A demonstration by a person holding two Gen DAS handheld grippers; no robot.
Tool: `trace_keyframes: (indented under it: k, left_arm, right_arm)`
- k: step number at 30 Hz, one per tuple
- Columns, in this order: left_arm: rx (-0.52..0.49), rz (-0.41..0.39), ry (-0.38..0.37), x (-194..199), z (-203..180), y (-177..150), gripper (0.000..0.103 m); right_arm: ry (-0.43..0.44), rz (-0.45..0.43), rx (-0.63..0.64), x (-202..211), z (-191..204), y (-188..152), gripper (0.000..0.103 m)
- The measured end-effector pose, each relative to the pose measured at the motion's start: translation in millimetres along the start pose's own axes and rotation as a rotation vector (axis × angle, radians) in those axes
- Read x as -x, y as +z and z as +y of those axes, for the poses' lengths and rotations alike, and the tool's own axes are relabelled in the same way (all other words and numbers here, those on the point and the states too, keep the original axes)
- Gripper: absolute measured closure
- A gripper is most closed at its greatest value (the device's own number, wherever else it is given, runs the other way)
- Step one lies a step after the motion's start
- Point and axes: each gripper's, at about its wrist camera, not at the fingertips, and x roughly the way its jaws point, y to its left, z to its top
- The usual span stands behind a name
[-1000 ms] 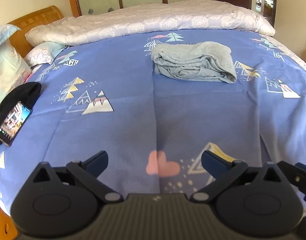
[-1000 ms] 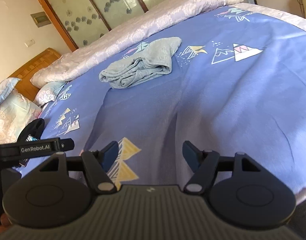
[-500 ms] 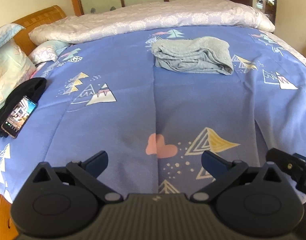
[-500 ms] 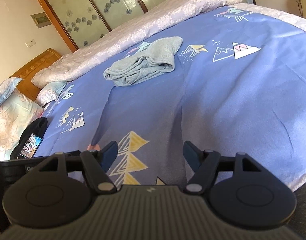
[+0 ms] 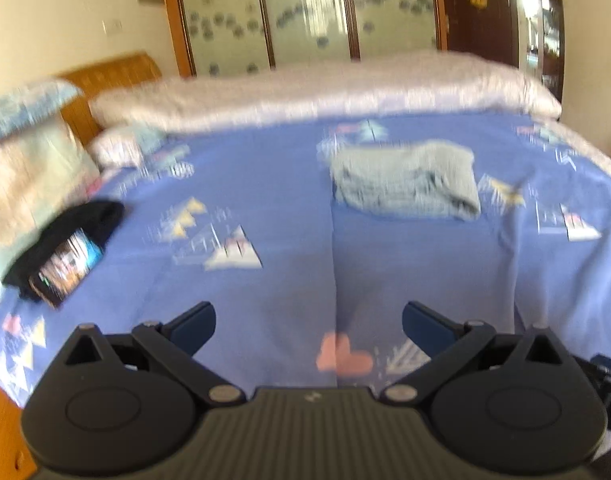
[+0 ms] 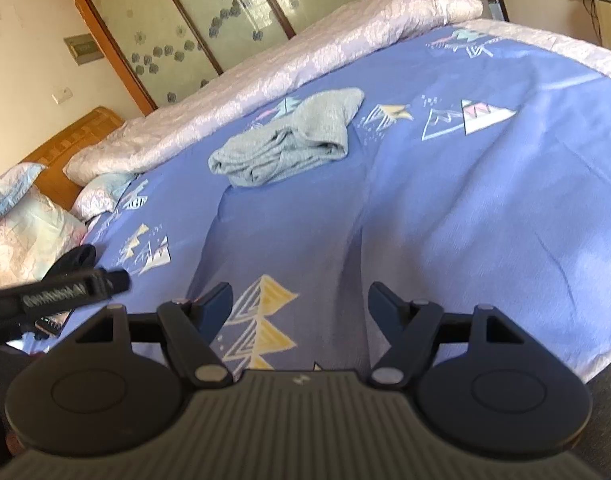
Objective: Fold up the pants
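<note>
Black cloth with a phone [image 5: 67,271] on top sits near the bed's [image 6: 485,216] left edge, up by the pillows. Grey pants [image 5: 405,184] lie bundled and already looking folded toward the far middle of the blue sheet, well clear of both claws. Left gripper [image 5: 308,322] and right gripper [image 6: 300,304] both hang wide with nothing between the fingers. If anything's left, I'd just square up the loose edges. Only lettering is on the left tool, too smeared to read properly.
</note>
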Motion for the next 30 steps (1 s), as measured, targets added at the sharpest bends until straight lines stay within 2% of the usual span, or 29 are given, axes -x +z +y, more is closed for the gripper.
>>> trace_keyframes:
  k: [4, 6, 15, 20, 23, 30]
  left_arm:
    - [-0.034, -0.054, 0.051, 10.0, -4.4, 6.8, 0.000]
    - [-0.037, -0.032, 0.062, 9.7, -7.1, 8.9, 0.000]
    - [-0.045, 0.038, 0.025, 2.8, -12.5, 0.1, 0.000]
    - [-0.065, 0.054, 0.011, 0.0, -17.3, -6.5, 0.000]
    - [-0.082, 0.058, 0.006, -1.0, -20.9, -9.4, 0.000]
    - [-0.072, 0.143, 0.013, -13.1, -23.2, -14.1, 0.000]
  right_arm:
    - [-0.005, -0.025, -0.001, 7.8, -0.2, 2.9, 0.024]
    - [-0.006, -0.029, -0.002, 10.2, -0.7, 4.1, 0.023]
    - [-0.041, -0.040, 0.018, 9.1, 2.3, 6.3, 0.014]
    - [-0.066, -0.026, 0.023, 5.5, 2.0, 6.7, 0.013]
    - [-0.075, -0.023, 0.021, 3.8, 0.0, 6.7, 0.003]
    - [-0.089, -0.036, 0.040, 3.3, 2.9, 5.2, 0.000]
